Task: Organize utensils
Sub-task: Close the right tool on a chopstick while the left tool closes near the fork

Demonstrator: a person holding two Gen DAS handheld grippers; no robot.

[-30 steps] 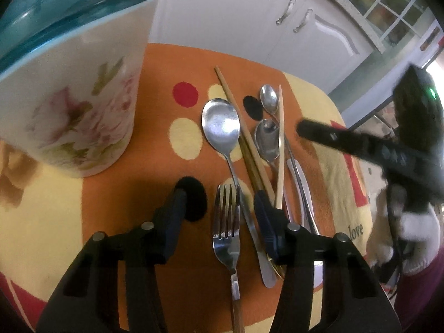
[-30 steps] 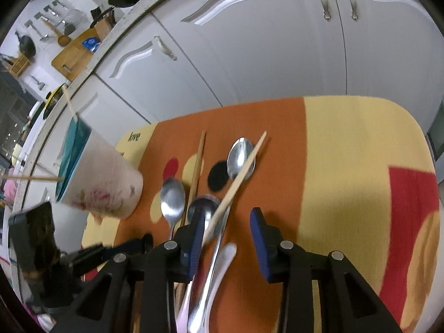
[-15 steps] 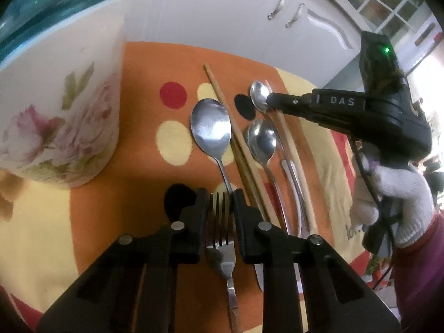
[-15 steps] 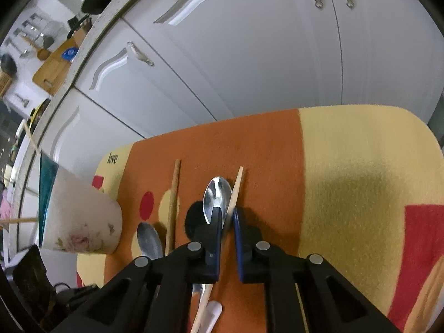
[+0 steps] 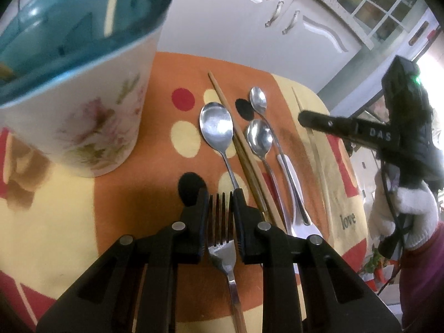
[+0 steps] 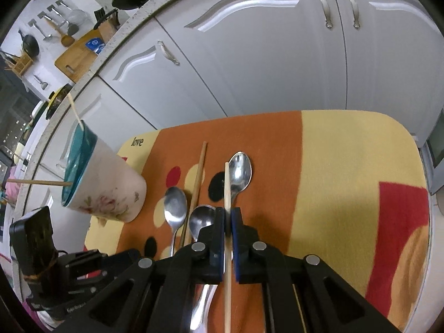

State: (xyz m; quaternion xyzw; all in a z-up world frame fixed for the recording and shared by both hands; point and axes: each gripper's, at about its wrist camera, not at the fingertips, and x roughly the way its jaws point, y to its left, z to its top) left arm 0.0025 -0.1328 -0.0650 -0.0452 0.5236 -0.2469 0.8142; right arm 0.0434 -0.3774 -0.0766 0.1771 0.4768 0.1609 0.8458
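My left gripper (image 5: 220, 194) is shut on the head of a steel fork (image 5: 223, 249) with a wooden handle, low over the orange cloth (image 5: 133, 202). My right gripper (image 6: 227, 212) is shut on a pale wooden chopstick (image 6: 227, 183) that points straight ahead. In the left wrist view, that right gripper (image 5: 305, 118) holds the chopstick (image 5: 319, 166) tilted above the cloth. A floral cup (image 5: 83, 105) with a teal inside stands at the left. The same cup (image 6: 108, 188) has two chopsticks in it. Three spoons (image 5: 217, 130) and a darker chopstick (image 5: 238, 138) lie on the cloth.
White cabinet doors (image 6: 249, 55) stand just beyond the table's far edge. A person's white-gloved hand (image 5: 402, 211) holds the right tool. The yellow and red part of the cloth (image 6: 360, 180) lies to the right of the utensils.
Both pairs of jaws closed: the left on the fork's head, the right on the pale chopstick. The right gripper then lifted the chopstick off the spoons.
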